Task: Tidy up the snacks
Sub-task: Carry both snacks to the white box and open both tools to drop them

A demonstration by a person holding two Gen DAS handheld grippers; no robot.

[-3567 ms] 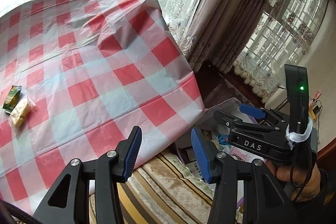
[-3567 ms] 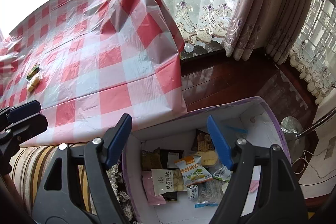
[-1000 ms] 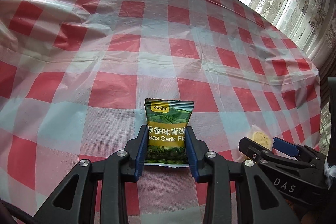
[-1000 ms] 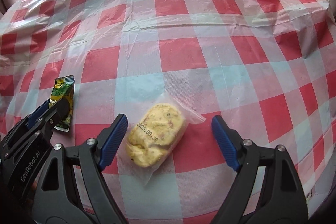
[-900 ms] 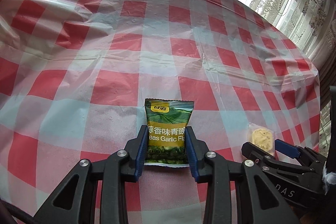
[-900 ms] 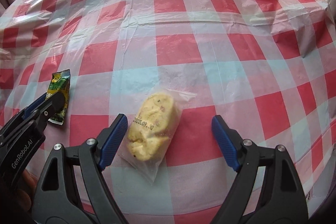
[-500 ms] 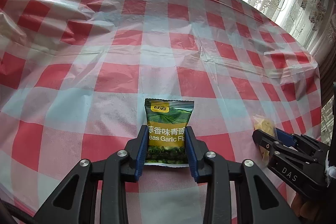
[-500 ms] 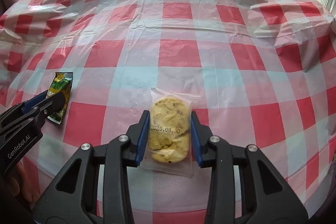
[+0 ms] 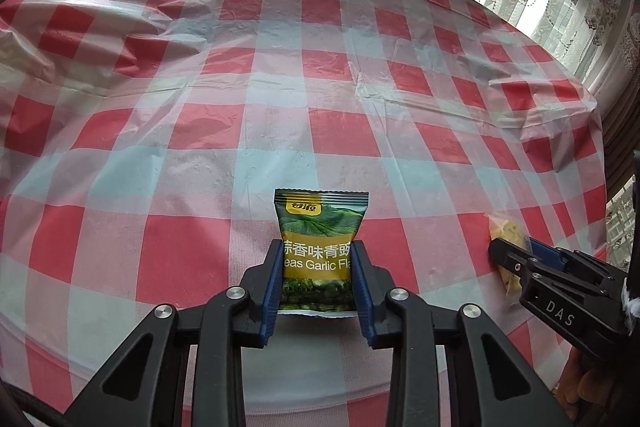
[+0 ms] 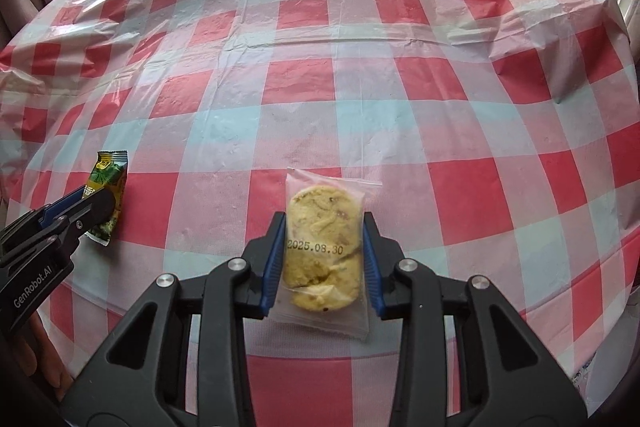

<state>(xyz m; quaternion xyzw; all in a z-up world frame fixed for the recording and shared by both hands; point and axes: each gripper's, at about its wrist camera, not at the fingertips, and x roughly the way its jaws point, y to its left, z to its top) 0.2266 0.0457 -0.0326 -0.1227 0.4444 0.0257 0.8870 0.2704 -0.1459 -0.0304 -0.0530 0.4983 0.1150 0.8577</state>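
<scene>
The left gripper (image 9: 316, 281) clamps a green garlic pea packet (image 9: 319, 251) between its blue pads, the packet's top jutting ahead of the fingertips. The right gripper (image 10: 323, 259), its jaws just closed, pinches a clear-wrapped cookie packet (image 10: 322, 247) the same way. Both hang over a red-and-white checked tablecloth (image 10: 360, 83), with the right gripper off to the left gripper's right.

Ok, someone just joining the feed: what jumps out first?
The red-and-white checked tablecloth fills both views. In the foreground of the left wrist view, the left gripper is shut on a green garlic-pea packet. The right gripper likewise pinches a clear-wrapped yellow cookie stamped with a date.
</scene>
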